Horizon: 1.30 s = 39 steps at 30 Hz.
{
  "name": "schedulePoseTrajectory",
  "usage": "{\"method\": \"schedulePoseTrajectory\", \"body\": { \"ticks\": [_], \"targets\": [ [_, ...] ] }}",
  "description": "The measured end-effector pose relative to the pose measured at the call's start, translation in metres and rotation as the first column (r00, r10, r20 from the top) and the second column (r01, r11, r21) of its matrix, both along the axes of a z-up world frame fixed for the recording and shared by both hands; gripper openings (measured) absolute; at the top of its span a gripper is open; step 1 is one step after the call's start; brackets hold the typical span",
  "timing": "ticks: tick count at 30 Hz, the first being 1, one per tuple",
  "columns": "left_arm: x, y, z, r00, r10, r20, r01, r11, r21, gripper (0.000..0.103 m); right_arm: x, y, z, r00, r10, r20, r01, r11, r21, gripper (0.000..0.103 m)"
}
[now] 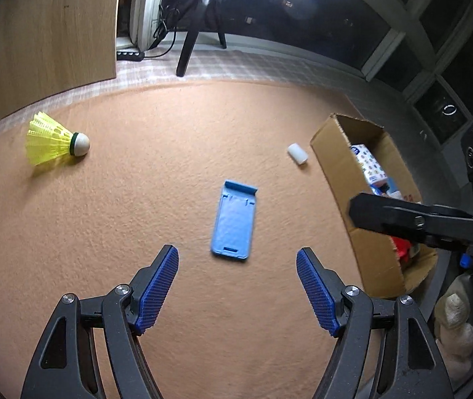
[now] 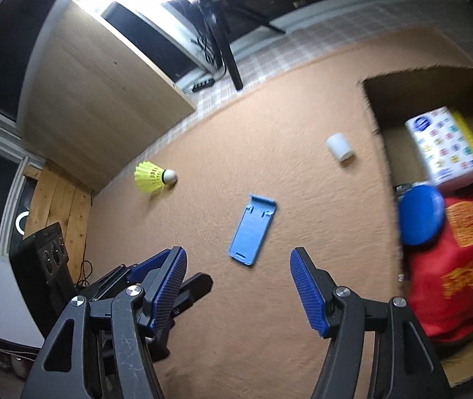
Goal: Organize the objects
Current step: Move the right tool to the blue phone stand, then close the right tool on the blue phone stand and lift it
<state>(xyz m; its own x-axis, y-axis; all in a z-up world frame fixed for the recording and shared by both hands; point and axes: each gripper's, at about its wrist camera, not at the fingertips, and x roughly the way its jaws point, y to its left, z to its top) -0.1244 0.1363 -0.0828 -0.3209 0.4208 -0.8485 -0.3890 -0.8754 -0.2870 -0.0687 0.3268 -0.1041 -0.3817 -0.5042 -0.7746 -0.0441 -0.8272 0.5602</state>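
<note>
A blue plastic phone stand (image 1: 235, 221) (image 2: 252, 232) lies flat on the orange felt mat (image 1: 137, 199) (image 2: 269, 316). My left gripper (image 1: 237, 256) hovers just short of it, open, with nothing between its blue pads. My right gripper (image 2: 238, 259) also stands open and empty, near the stand's close end. A yellow shuttlecock (image 1: 53, 139) (image 2: 153, 178) lies on its side at the mat's far left. A small white cylinder (image 1: 297, 154) (image 2: 339, 147) rests beside the open cardboard box (image 1: 342, 166) (image 2: 374, 99) on the right.
The box holds a patterned tissue pack (image 2: 444, 146), a blue disc (image 2: 421, 214) and a red bag (image 2: 449, 276). A wooden panel (image 1: 44, 40) stands at the back left. A black tripod leg (image 1: 188, 50) and a power strip (image 1: 130, 55) sit behind the mat.
</note>
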Motion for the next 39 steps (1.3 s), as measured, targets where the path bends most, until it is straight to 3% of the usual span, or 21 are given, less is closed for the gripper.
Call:
{"method": "schedulePoseTrajectory", "body": {
  "ticks": [10, 20, 24, 39],
  "targets": [
    [-0.016, 0.008, -0.029, 0.997, -0.067, 0.046, 0.068, 0.998, -0.016, 0.076, -0.031, -0.019, -0.037, 0.993, -0.014, 0.115, 0.011, 0.999, 0.031, 0.061],
    [-0.032, 0.021, -0.043, 0.993, -0.091, 0.07, 0.092, 0.996, -0.013, 0.064, -0.051, -0.032, -0.056, 0.988, 0.0, 0.153, -0.012, 0.997, 0.082, 0.06],
    [-0.038, 0.024, -0.049, 0.992, -0.092, 0.081, 0.094, 0.996, -0.012, 0.059, -0.056, -0.036, -0.058, 0.987, 0.015, 0.163, -0.032, 0.995, 0.097, 0.051],
    [-0.045, 0.035, -0.055, 0.989, -0.114, 0.092, 0.112, 0.994, 0.019, 0.042, -0.062, -0.044, -0.066, 0.981, 0.066, 0.181, -0.089, 0.989, 0.117, 0.037]
  ]
}}
